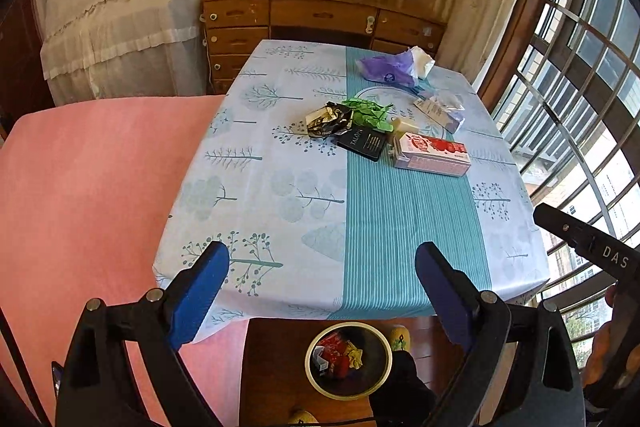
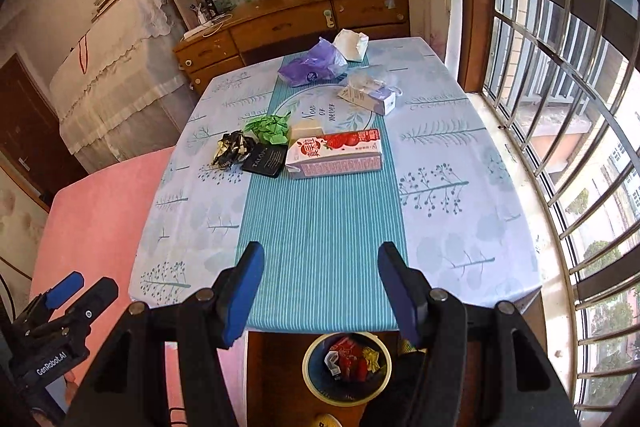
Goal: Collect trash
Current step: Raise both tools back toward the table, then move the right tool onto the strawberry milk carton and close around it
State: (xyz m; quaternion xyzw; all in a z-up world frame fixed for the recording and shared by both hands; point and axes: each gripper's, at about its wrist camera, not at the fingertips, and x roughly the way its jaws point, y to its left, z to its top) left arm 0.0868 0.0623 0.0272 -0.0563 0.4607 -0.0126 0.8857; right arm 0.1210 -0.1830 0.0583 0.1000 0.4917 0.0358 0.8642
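Note:
Trash lies mid-table: a pink strawberry milk carton (image 1: 432,153) (image 2: 335,155), a black card packet (image 1: 363,143) (image 2: 265,160), a crumpled black-and-gold wrapper (image 1: 329,121) (image 2: 232,147), green crumpled paper (image 1: 366,113) (image 2: 269,127), a purple plastic bag (image 1: 388,69) (image 2: 311,67), a white tissue wad (image 2: 352,45) and a clear bag with a small box (image 1: 442,109) (image 2: 370,93). A round bin (image 1: 349,361) (image 2: 346,367) on the floor below the near table edge holds red and yellow scraps. My left gripper (image 1: 322,259) and right gripper (image 2: 321,261) both hang open and empty above the near edge.
The table's cloth (image 2: 448,187) is patterned with a teal striped runner. A pink-covered bed (image 1: 80,207) lies to the left, a barred window (image 2: 560,107) to the right, a wooden desk (image 1: 320,15) with shelves behind. The other gripper's body shows at each view's edge.

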